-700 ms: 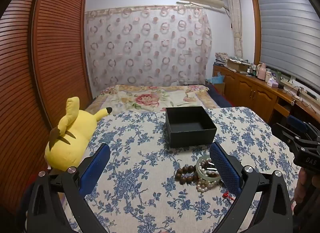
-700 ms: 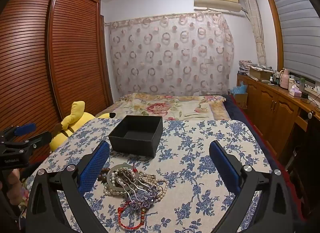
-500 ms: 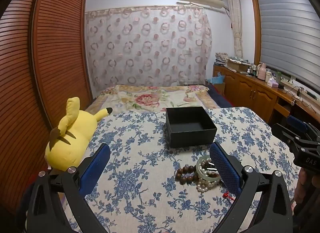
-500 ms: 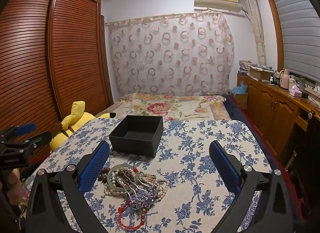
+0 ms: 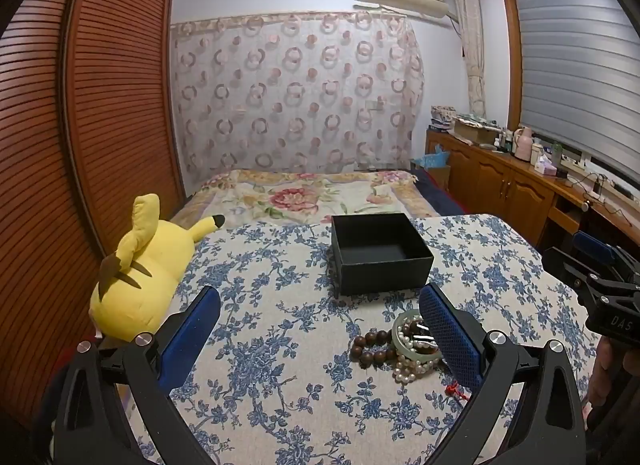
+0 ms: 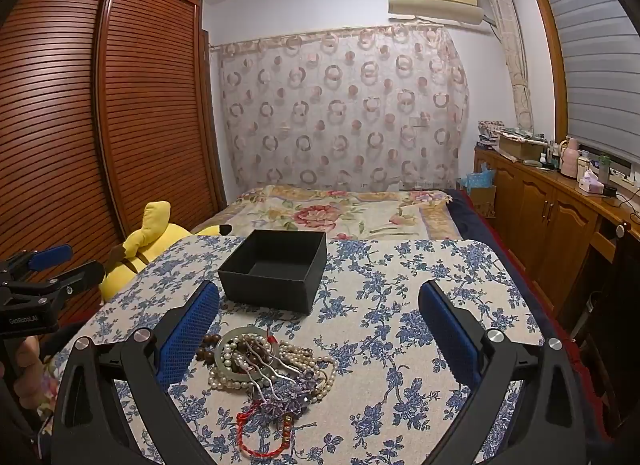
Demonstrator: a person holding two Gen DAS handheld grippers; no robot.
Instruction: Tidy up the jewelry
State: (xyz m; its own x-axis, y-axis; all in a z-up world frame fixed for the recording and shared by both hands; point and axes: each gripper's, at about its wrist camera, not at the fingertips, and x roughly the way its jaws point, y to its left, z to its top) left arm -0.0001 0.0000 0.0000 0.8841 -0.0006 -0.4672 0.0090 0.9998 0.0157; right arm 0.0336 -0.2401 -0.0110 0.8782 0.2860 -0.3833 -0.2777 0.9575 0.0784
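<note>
Jewelry [image 6: 272,369] heaped, tangled pearls, wooden beads, red cord

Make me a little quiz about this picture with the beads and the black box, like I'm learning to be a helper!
1. True or false: the black box already has jewelry inside.
2. Pick one: the jewelry pile lies (a) in the box, (b) on the flowered cloth in front of the box, (c) on the yellow plush toy.
3. Fill in: the left gripper and the right gripper are both ____, holding nothing.

Key:
1. False, the box looks empty.
2. b
3. open
</note>
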